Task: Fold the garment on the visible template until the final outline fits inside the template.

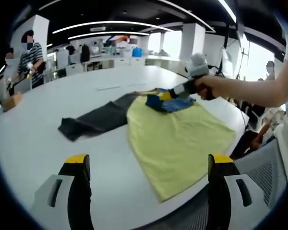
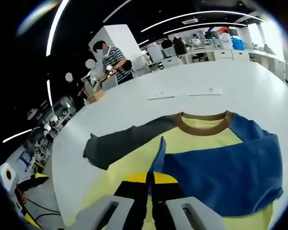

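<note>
In my left gripper view, my left gripper (image 1: 149, 165) hangs above the near edge of the white table (image 1: 33, 129), its two black, yellow-tipped jaws spread wide with nothing between them. Beyond them the shirt (image 1: 177, 139) lies flat on the smooth tabletop: a soft yellow body with a rounded hem toward me, and one dark grey sleeve (image 1: 93, 120) stretched out to the left, limp and slightly creased. At the far end of the shirt, blue cloth (image 1: 175, 104) is bunched up where my right gripper (image 1: 169, 95) meets it, with my hand (image 1: 206, 87) wrapped round its handle. I cannot make out a template outline on the table. A grey mesh chair (image 1: 264, 163) stands at the right. A person in a striped top (image 1: 31, 57) stands at the far left.

In my right gripper view, my right gripper (image 2: 150, 178) has its jaws pressed together on a thin edge of the blue sleeve (image 2: 216, 167), which is folded across the yellow front as a broad, smooth panel. The brown ribbed collar (image 2: 204, 123) curves just beyond it. The grey sleeve (image 2: 120, 143) runs out to the left over the table (image 2: 182, 81). Two thin pale strips (image 2: 185, 94) lie farther off on the tabletop.
</note>
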`<state>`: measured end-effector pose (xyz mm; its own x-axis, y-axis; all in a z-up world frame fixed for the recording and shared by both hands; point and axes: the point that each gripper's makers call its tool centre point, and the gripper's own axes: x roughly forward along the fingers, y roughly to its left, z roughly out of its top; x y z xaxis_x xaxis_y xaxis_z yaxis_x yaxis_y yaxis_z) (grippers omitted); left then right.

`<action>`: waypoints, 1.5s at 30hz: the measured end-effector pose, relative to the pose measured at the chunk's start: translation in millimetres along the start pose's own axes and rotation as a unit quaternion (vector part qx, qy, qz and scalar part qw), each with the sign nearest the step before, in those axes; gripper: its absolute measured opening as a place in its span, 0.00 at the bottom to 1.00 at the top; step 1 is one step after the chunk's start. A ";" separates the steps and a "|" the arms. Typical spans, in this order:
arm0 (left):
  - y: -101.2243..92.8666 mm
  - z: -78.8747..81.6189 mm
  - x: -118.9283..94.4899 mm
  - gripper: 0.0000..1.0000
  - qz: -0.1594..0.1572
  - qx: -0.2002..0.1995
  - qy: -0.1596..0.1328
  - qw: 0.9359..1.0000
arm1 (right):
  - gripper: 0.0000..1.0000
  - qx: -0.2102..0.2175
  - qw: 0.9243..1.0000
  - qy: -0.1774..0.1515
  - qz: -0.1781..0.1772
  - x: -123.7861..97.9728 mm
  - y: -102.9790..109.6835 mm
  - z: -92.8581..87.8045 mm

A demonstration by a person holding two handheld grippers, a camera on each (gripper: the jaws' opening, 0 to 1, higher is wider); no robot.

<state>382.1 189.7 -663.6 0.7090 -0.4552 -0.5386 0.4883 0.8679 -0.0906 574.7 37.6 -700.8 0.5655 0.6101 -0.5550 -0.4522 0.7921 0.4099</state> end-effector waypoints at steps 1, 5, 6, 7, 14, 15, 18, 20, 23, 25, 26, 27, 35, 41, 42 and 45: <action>0.5 -0.3 -0.3 0.99 0.001 -0.001 0.000 1.000 | 0.00 0.000 1.000 -0.004 0.005 0.1 4.1 3.9; 2.0 -0.4 -0.7 0.99 0.003 -0.002 -0.002 1.000 | 0.00 -0.005 1.000 -0.013 0.018 0.7 15.2 12.7; 2.2 -0.4 -0.8 0.99 0.003 -0.003 -0.003 1.000 | 0.00 -0.006 1.000 -0.014 0.019 1.5 16.5 13.9; 2.3 -0.6 -0.9 0.99 0.003 -0.004 -0.003 1.000 | 0.00 -0.006 1.000 -0.015 0.020 2.3 17.7 15.3; 3.7 -3.6 -2.6 0.99 0.005 -0.008 -0.002 1.000 | 0.00 -0.002 1.000 -0.019 0.025 12.0 28.4 22.6; 4.2 -4.0 -3.1 0.99 0.006 -0.009 -0.003 1.000 | 0.00 -0.001 0.999 -0.020 0.025 12.4 28.9 23.1; 6.7 -5.5 -4.3 0.99 0.009 -0.011 -0.002 1.000 | 0.00 -0.001 0.999 -0.024 0.030 16.3 33.6 27.9; 7.8 -6.3 -4.6 0.99 0.010 -0.013 -0.002 1.000 | 0.00 -0.001 0.999 -0.025 0.031 18.9 36.2 29.7; 8.4 -6.8 -4.4 0.99 0.011 -0.013 -0.001 1.000 | 0.00 -0.006 0.999 -0.023 0.034 23.9 40.1 28.4; 8.8 -7.3 -4.3 0.99 0.010 -0.014 -0.001 1.000 | 0.00 -0.009 0.999 -0.018 0.035 26.6 41.8 25.0; 9.3 -7.5 -4.3 0.99 0.011 -0.014 -0.001 1.000 | 0.00 -0.011 0.999 -0.013 0.035 28.4 42.7 21.5; 9.6 -7.8 -4.3 0.99 0.011 -0.015 0.000 1.000 | 0.00 -0.011 0.999 -0.010 0.036 29.5 43.5 19.2; 11.4 -8.9 -3.4 0.99 0.013 -0.016 -0.001 1.000 | 0.00 -0.020 0.999 0.017 0.047 42.6 50.2 0.5; 14.0 -10.6 -4.1 0.99 0.015 -0.016 0.000 1.000 | 0.00 -0.033 0.998 0.035 0.049 50.5 53.6 -14.1; 14.3 -10.4 -4.2 0.99 0.016 -0.016 0.000 1.000 | 0.00 -0.034 0.998 0.036 0.050 51.3 54.5 -15.1; 14.8 -10.1 -4.7 0.99 0.016 -0.017 -0.002 1.000 | 0.00 -0.041 0.997 0.041 0.057 52.6 58.5 -19.6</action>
<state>380.9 206.7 -670.9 0.7262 -0.4271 -0.5387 0.4474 0.8886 -0.1013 564.5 115.6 -720.2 0.4513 0.6891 -0.5670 -0.5659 0.7123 0.4152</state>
